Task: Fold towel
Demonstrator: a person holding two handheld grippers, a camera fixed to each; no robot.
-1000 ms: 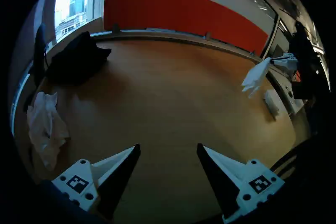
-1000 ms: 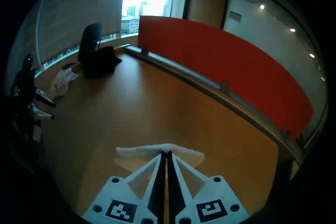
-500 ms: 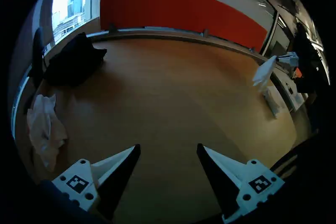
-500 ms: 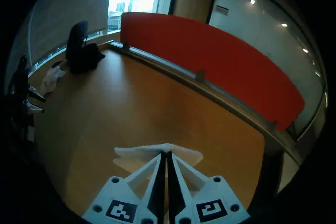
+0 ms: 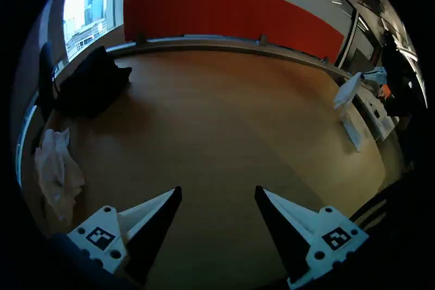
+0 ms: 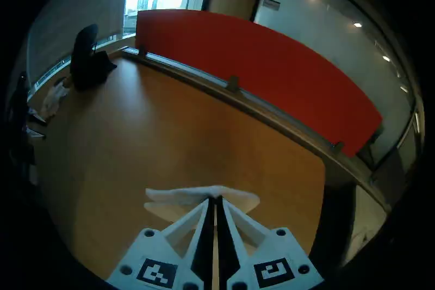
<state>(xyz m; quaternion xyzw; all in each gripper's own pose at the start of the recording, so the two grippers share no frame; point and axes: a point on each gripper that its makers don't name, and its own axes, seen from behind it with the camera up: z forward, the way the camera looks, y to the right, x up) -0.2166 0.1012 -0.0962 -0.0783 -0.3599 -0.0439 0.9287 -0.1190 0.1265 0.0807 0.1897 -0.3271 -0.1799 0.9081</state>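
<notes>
Nearest me in the left gripper view, my left gripper [image 5: 217,192] hangs over the wooden table [image 5: 217,116] with its jaws wide apart and nothing between them. In the right gripper view, my right gripper [image 6: 216,200] is clamped on the white towel [image 6: 174,198], whose long axis runs left to right across the fingertips. A crumpled white cloth [image 5: 54,170] lies at near left, a black bag [image 5: 89,83] farther left, and the red partition [image 5: 228,12] closes the far side. At far right the towel hangs with its long axis steep and its lower end pointing down-left. Since a second ago it has drifted farther right and looks smaller.
</notes>
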